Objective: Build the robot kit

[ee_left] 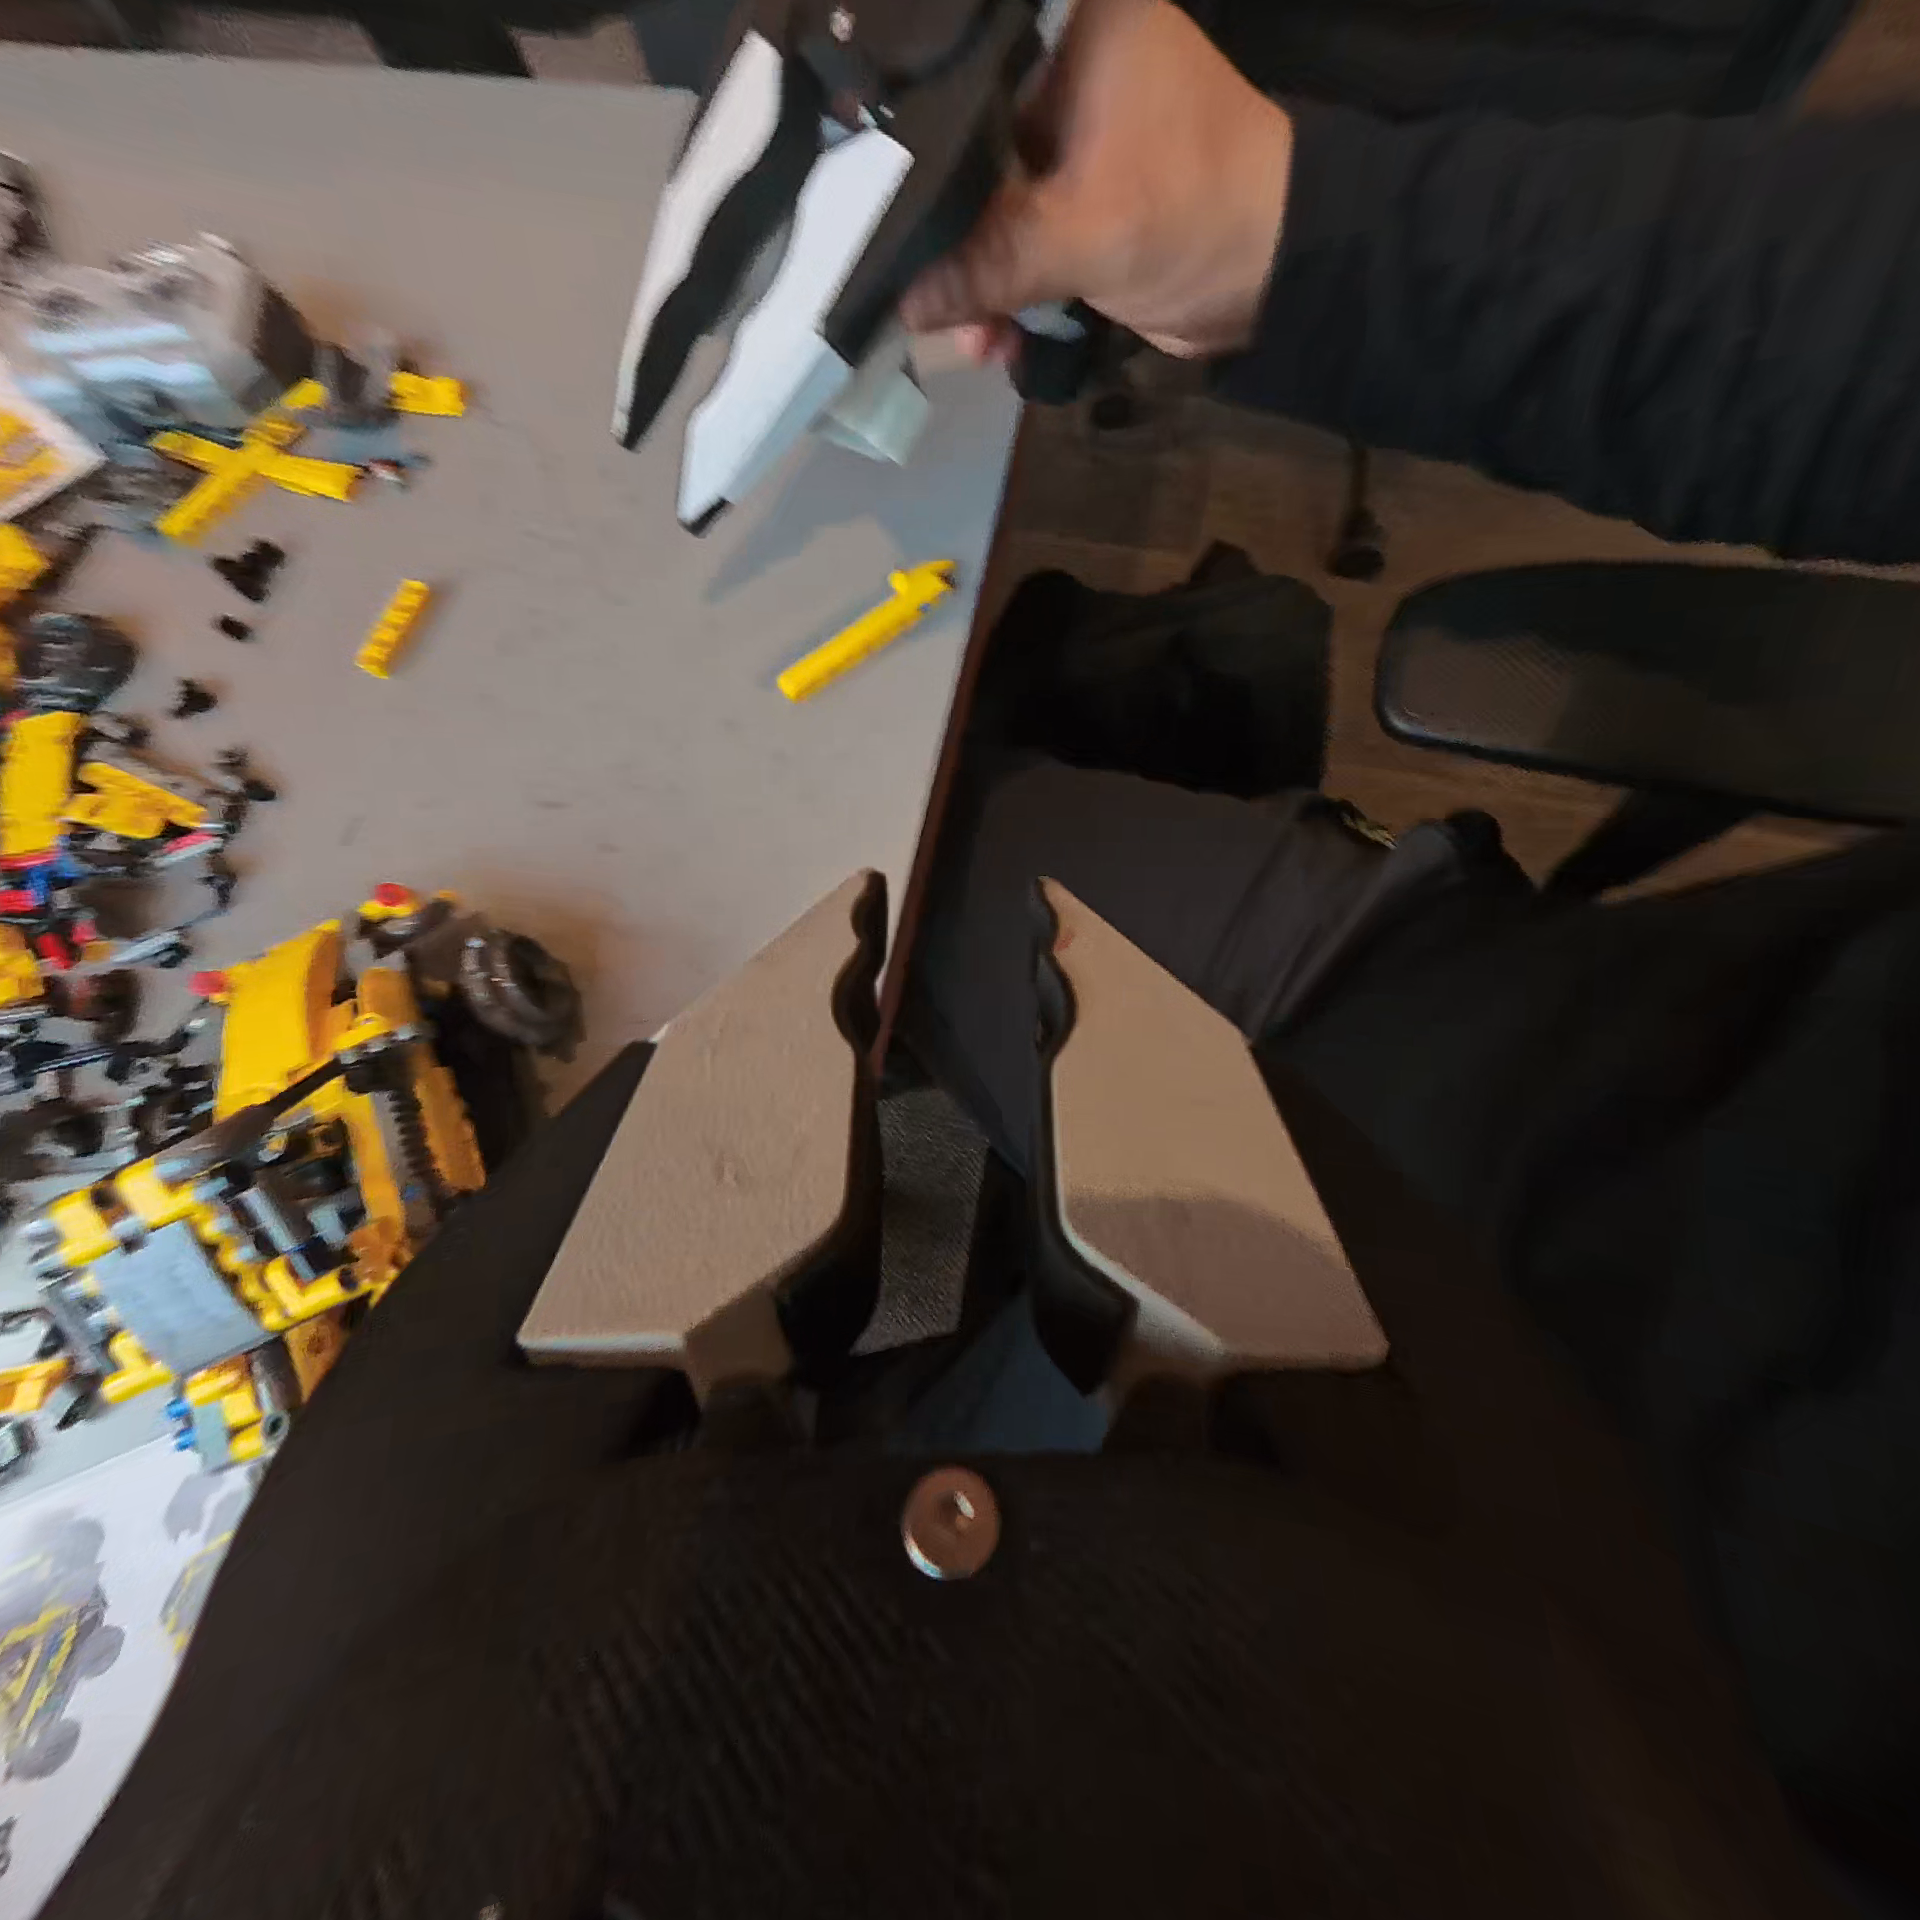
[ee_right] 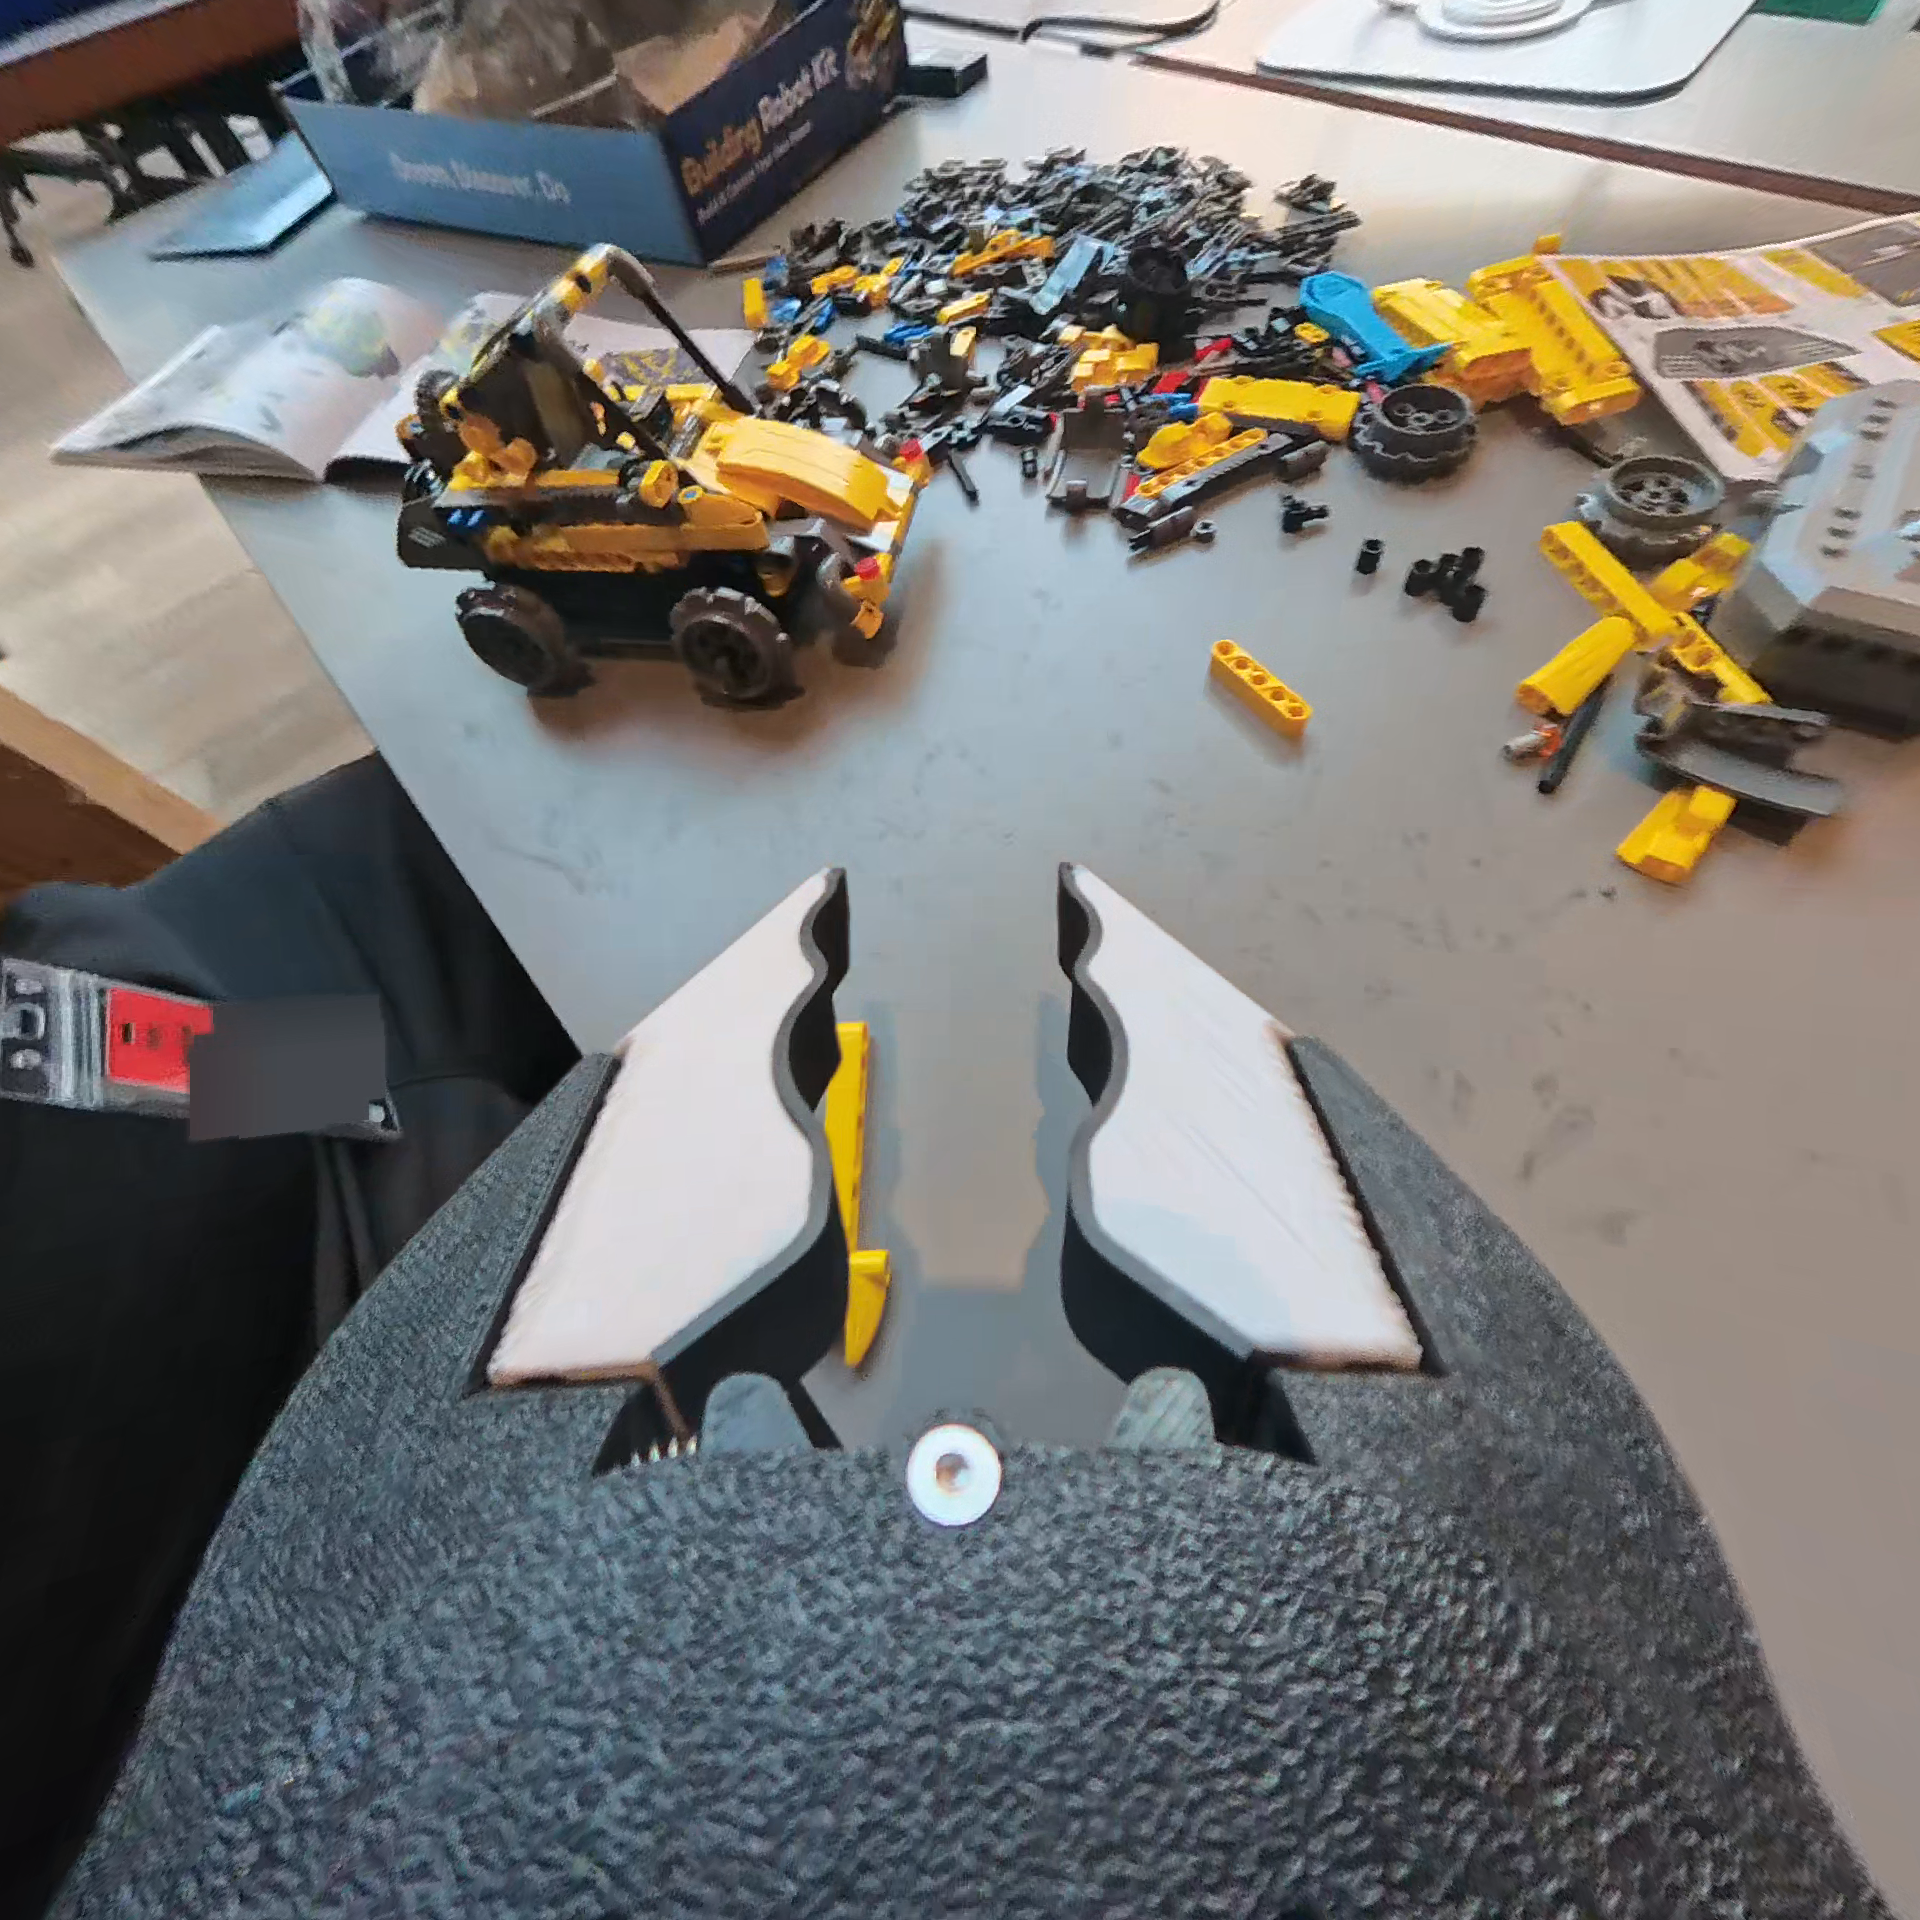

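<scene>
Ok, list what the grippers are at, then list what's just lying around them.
At the grippers:
right gripper, open, over the long yellow piece on the table
left gripper, open, empty, at the table's edge

Lying about:
yellow vehicle model, loose parts pile, short yellow beam, open booklet, blue box, grey block

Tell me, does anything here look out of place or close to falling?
One long yellow piece lies alone near the table edge, apart from the heap of parts. The right tongs hang open above it. Nothing looks spilled or broken.
</scene>
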`<state>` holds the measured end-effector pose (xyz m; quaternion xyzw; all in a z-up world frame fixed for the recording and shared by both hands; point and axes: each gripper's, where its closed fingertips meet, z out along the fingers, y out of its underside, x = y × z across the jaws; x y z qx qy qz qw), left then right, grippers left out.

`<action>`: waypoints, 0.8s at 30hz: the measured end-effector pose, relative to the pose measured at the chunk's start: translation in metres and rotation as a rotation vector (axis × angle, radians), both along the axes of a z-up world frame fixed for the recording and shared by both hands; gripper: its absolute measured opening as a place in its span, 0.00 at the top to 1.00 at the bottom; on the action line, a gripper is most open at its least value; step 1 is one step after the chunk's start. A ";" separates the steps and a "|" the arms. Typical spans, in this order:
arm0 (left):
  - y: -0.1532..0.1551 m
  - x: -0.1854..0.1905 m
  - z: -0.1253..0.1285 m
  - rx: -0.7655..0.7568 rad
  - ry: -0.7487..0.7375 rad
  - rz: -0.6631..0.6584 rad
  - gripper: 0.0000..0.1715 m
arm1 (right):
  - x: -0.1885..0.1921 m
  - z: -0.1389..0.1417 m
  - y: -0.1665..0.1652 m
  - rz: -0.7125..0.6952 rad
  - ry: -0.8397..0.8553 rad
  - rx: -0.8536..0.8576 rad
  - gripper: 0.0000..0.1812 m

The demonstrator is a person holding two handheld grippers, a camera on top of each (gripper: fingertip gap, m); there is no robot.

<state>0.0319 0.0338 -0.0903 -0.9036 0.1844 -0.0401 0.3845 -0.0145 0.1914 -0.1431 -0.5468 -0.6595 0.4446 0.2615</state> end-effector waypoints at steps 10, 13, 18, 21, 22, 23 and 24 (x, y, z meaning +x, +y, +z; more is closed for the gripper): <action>-0.026 -0.022 -0.056 0.057 -0.199 0.188 0.89 | 0.047 -0.046 -0.028 0.154 -0.336 0.152 0.72; -0.042 -0.020 -0.074 0.046 -0.238 0.195 0.91 | 0.050 -0.064 -0.031 0.154 -0.390 0.191 0.73; -0.066 -0.013 -0.089 0.084 -0.337 0.213 0.95 | 0.044 -0.064 -0.040 0.177 -0.367 0.182 0.95; -0.074 -0.009 -0.104 0.050 -0.351 0.205 0.97 | 0.039 -0.064 -0.043 0.189 -0.372 0.216 0.96; -0.074 -0.011 -0.108 0.044 -0.337 0.210 0.99 | 0.037 -0.064 -0.045 0.195 -0.367 0.240 0.96; -0.072 -0.013 -0.110 0.048 -0.328 0.217 1.00 | 0.034 -0.063 -0.046 0.200 -0.358 0.264 0.96; -0.071 -0.014 -0.110 0.056 -0.326 0.218 1.00 | 0.031 -0.062 -0.050 0.210 -0.344 0.285 0.96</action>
